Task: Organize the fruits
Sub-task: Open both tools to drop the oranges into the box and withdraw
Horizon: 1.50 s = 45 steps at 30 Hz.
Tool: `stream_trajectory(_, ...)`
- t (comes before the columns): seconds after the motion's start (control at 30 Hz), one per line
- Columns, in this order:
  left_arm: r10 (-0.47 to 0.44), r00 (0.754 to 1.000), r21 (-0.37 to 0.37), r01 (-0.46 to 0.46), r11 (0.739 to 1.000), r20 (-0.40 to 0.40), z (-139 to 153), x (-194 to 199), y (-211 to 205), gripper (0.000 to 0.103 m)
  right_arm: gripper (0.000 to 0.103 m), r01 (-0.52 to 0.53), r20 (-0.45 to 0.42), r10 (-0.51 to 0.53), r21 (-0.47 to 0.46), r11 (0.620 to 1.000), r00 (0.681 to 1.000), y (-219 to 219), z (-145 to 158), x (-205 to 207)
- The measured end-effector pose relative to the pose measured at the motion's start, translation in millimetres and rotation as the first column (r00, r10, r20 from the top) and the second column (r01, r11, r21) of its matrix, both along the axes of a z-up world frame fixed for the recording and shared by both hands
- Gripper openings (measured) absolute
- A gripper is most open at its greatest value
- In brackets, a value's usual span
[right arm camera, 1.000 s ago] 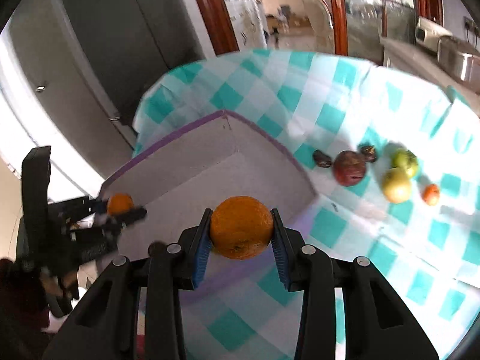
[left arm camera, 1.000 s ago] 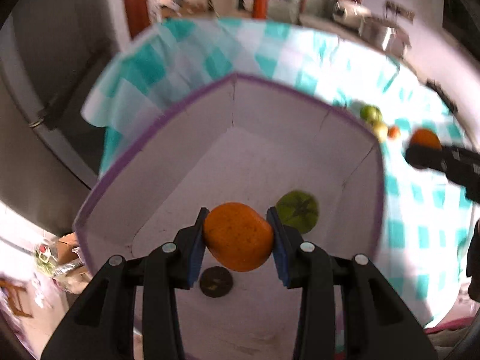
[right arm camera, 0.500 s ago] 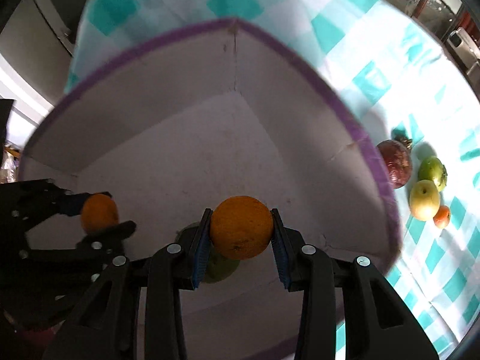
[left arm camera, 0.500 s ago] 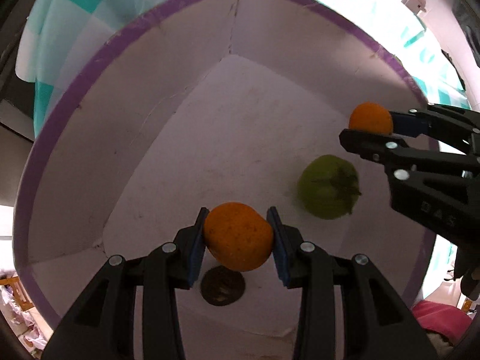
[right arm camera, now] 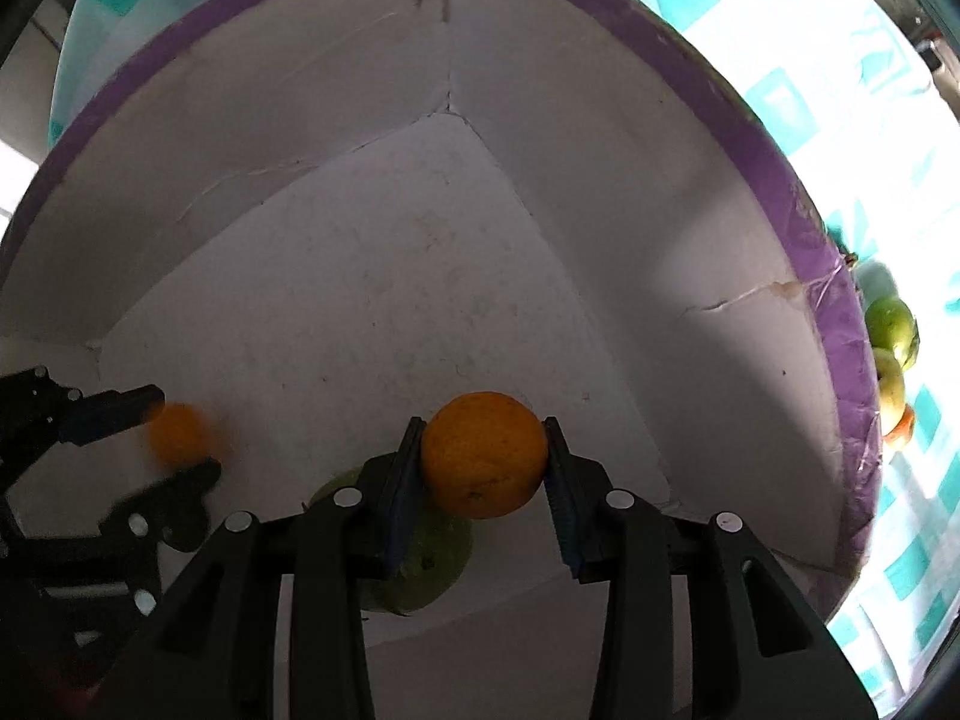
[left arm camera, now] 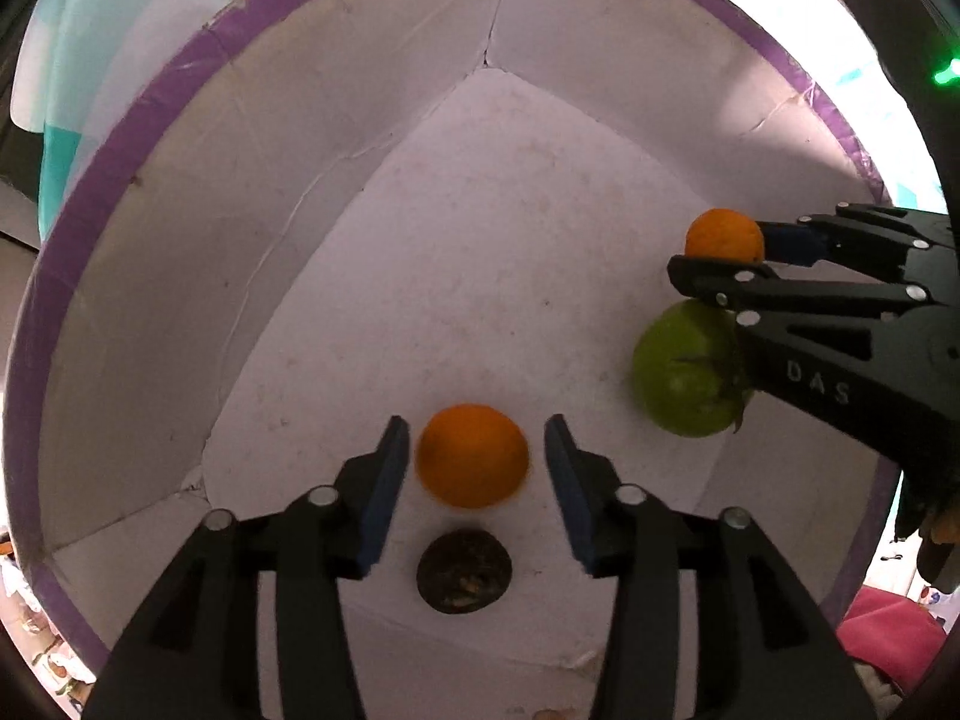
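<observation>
Two oranges are over the white box [left arm camera: 150,252] with the purple rim. Left gripper [left arm camera: 477,456]: jaws have just been opening, clear gaps now both sides of the left orange [left arm camera: 472,456], which looks smeared in the right wrist view, so I'd say it's released and dropping to the box floor, just above the dark round fruit [left arm camera: 464,570]. Half a second ago those jaws were clamped on it. Right gripper [right arm camera: 483,456]: jaws closed tight on the right orange [right arm camera: 483,455], pointing down into the box, directly over the green fruit [left arm camera: 684,372]. So one deposit is done and the right one is pending, likely next. Green fruit is mostly hidden behind the right gripper. Loose fruits [right arm camera: 891,330] outside the box rim, on the checked cloth [right arm camera: 810,48] over the bench, are cut off at the frame edge and hard to identify.
</observation>
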<state>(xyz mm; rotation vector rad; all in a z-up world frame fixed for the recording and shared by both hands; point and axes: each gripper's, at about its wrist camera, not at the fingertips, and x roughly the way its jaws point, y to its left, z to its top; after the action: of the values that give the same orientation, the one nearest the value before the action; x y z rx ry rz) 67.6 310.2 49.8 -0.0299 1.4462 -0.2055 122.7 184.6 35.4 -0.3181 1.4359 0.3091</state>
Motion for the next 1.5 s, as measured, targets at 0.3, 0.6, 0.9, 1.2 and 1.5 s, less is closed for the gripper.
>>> stream_trajectory(0.3, 0.020, 1.000, 0.013, -0.020, 1.000, 0.021, 4.2, 2.8, 3.3, 0.073, 0.058, 0.097, 0.001, -0.098, 0.105, 0.990, 0.995, -28.9, 5.5, 10.8)
stream_trajectory(0.6, 0.057, 0.982, 0.055, -0.068, 0.996, 0.179, 27.3, -9.9, 6.6, 0.078, 0.071, 0.076, 0.140, -0.111, 0.231, 0.970, 0.984, -44.0, 37.1, -5.6)
stream_trajectory(0.9, 0.187, 0.904, 0.116, -0.249, 0.962, 0.385, 80.8, -40.4, -26.8, 0.090, 0.072, -0.073, 0.336, -0.088, 0.440, 0.895, 0.938, -86.3, 111.5, -49.1)
stream_trajectory(1.2, 0.216, 0.805, 0.079, -0.309, 0.948, 0.552, 146.5, -81.9, -124.2, 0.101, 0.083, -0.010, 0.423, -0.239, 0.507, 0.862, 0.874, -239.1, 142.2, -100.5)
stream_trajectory(1.5, 0.112, 0.812, -0.057, -0.097, 0.994, 0.573, 146.0, -109.7, -259.0, 0.101, 0.084, 0.213, 0.314, -0.385, 0.465, 0.859, 0.868, -360.4, 77.9, -156.8)
